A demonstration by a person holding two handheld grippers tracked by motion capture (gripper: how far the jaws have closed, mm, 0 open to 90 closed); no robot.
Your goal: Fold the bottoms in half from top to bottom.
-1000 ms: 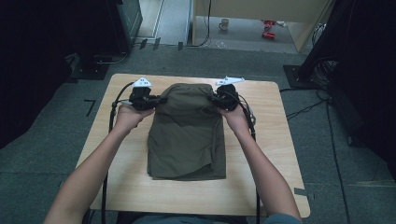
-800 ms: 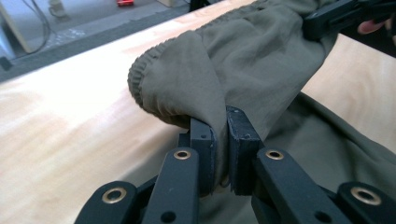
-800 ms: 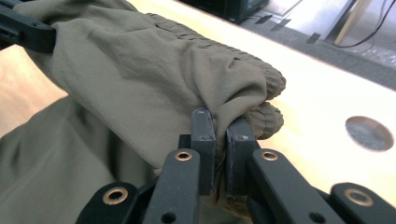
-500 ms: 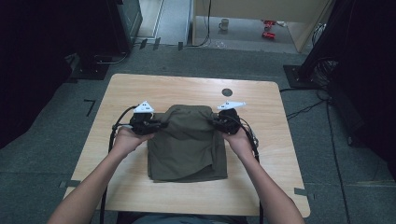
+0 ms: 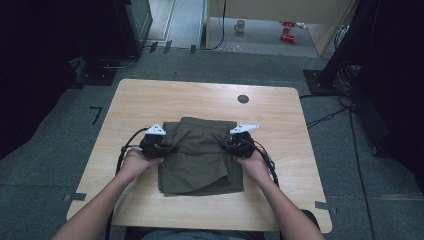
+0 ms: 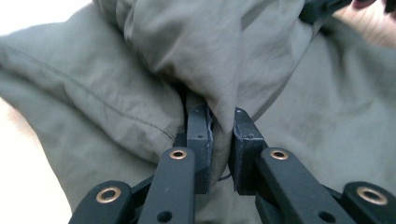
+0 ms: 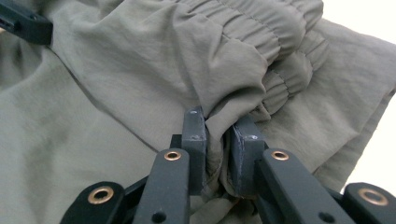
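Wooden table: both hands low, jaws pinching olive shorts.

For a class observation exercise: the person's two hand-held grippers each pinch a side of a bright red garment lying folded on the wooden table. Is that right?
Not quite: the garment is olive green, not red, as the high view shows. The rest holds: the left hand-held gripper and right hand-held gripper each pinch a side of it, folded on the wooden table.

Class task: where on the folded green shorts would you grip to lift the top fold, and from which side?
Grip the shorts at the gathered waistband ends, one claw from each side edge; the bunched elastic there stands thick.
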